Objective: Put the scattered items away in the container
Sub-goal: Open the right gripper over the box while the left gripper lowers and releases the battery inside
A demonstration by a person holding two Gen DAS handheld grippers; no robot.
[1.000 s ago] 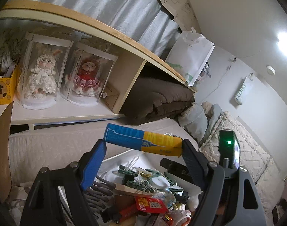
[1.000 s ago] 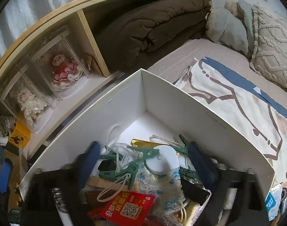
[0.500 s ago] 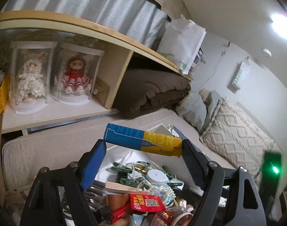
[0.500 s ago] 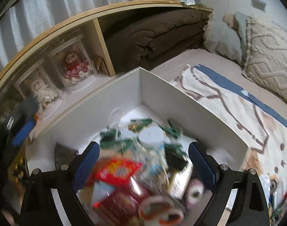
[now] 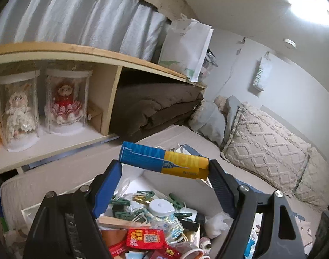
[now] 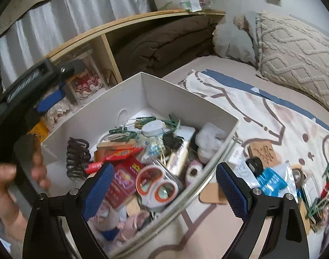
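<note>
Indoor light, moderately dim. In the left wrist view a round white ceiling lamp [image 5: 308,6] blows out to glare at upper right; the open wooden shelf compartment [image 5: 155,82] lies in deep shadow. Both fisheye views bend straight edges and darken at the corners. In the right wrist view a bare hand [image 6: 11,179] at left is motion-blurred.
</note>
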